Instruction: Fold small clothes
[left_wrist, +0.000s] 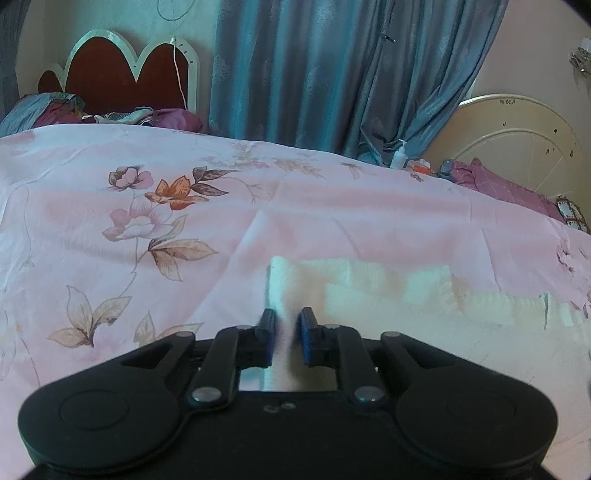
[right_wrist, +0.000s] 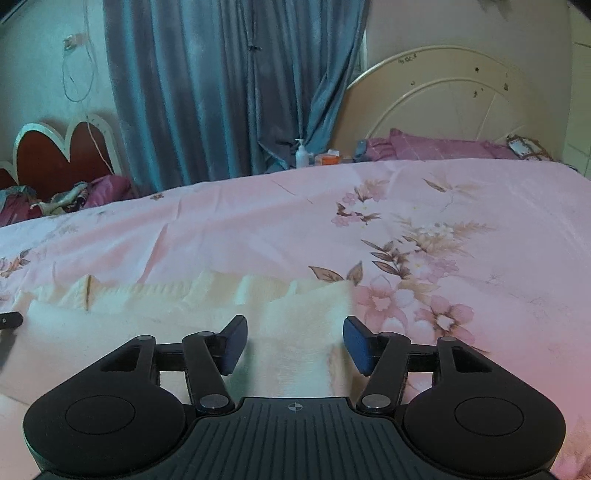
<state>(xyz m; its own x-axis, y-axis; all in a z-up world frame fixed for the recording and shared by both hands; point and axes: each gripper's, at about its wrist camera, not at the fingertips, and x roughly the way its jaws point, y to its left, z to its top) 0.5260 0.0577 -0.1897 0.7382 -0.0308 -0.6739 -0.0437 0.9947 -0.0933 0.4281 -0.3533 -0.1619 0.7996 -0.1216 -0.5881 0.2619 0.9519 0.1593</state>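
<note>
Two handheld grippers work over one small cream-white garment (right_wrist: 207, 332) lying on a bed covered by a pink floral sheet (left_wrist: 147, 221). The left gripper (left_wrist: 287, 332), its two blue-padded fingers (left_wrist: 303, 332) drawn close together, pinches a raised fold of the pale cloth, which stands up between them at the garment's left end. The right gripper (right_wrist: 295, 341) hovers over the garment's right end with its two fingers spread wide; cloth lies below and between them, but neither pad presses on it. In the right wrist view, a dark tip of the left gripper shows at the far left edge, beside the cloth.

The garment stretches across the near part of the bed, its ribbed upper edge rumpled. Behind the bed hangs one blue-grey curtain (right_wrist: 221, 92). Two headboards are in sight: a red scalloped one (left_wrist: 122, 74) to the left, and a cream rounded one (right_wrist: 443, 99) to the right. One white pump bottle (right_wrist: 301, 153) stands near the curtain's foot, an orange item (right_wrist: 328, 158) just beside it, and purple bedding (right_wrist: 436, 147) is heaped below the cream headboard.
</note>
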